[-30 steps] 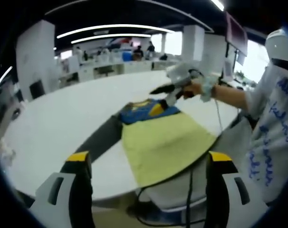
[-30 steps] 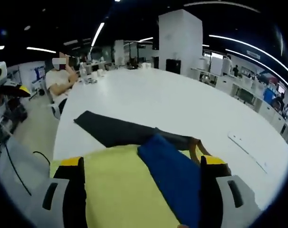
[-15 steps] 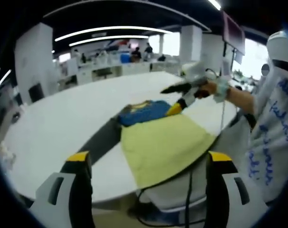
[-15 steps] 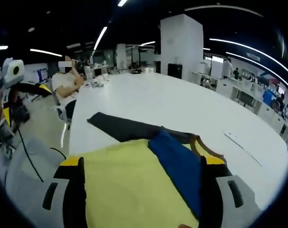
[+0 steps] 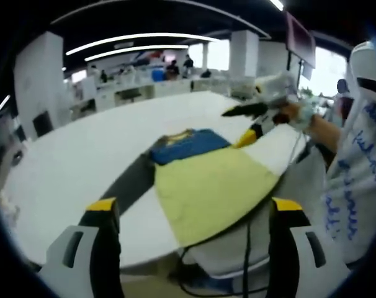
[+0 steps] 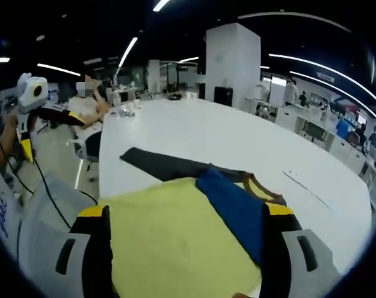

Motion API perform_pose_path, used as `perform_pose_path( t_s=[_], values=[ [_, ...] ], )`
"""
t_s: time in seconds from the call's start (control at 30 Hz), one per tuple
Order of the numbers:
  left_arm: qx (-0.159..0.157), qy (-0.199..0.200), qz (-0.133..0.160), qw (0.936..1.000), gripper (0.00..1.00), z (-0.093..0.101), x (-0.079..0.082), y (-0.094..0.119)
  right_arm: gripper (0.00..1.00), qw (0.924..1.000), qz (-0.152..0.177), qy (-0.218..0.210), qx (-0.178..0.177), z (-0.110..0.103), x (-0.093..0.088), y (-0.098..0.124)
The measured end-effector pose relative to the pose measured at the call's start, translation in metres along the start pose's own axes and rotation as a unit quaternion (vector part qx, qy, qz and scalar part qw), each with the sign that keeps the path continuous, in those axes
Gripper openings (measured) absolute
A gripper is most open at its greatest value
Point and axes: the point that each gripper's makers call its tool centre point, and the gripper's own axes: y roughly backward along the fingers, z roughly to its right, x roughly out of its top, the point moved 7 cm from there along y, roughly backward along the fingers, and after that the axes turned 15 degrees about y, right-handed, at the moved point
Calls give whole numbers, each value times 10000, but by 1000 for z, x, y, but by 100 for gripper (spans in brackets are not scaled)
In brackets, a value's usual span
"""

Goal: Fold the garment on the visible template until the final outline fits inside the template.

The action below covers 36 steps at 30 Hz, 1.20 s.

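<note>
A blue garment (image 5: 189,144) with a yellow-trimmed neck lies folded on the white table (image 5: 76,155), at the far end of a pale yellow sheet (image 5: 206,189). A dark grey strip (image 5: 129,181) runs out from under them to the left. My left gripper (image 5: 188,248) is open, back from the table's edge. My right gripper (image 5: 245,125), in a hand, hovers open just right of the blue garment. In the right gripper view, the right gripper (image 6: 185,248) stands open above the yellow sheet (image 6: 169,242), with the blue garment (image 6: 234,205) and dark strip (image 6: 166,166) ahead.
The yellow sheet's near end hangs over the table's edge, where a cable (image 5: 247,248) drops. A person in a white shirt (image 5: 355,180) stands right. The left gripper (image 6: 30,102) shows at the left of the right gripper view. Someone sits at the table's far side (image 6: 89,108).
My right gripper has lifted and drawn away to the right of the blue garment, which stays folded on the table. Both views have shifted a little.
</note>
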Motion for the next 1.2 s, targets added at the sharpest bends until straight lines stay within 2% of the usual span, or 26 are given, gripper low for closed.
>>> perform_pose_path(
  t_s=[0.23,0.47,0.57,1.0,1.2],
  values=[
    [-84,-53,-14,10000,96,1,0,-2,100,9997,38,-9,-228,-9,5,19],
    [-142,-97,-58,9998,96,1,-1,-3,100,9992,-82,88,-386,-20,4,39],
    [-157,-92,-70,9998,96,1,-1,-4,100,9971,-355,292,-604,-22,-3,48],
    [-283,-203,-303,9989,96,4,0,-14,100,9971,-293,-51,-694,-44,-7,81],
    [-319,-242,-334,9986,96,6,3,-16,100,9960,-486,-119,-735,-49,-19,90]
  ],
)
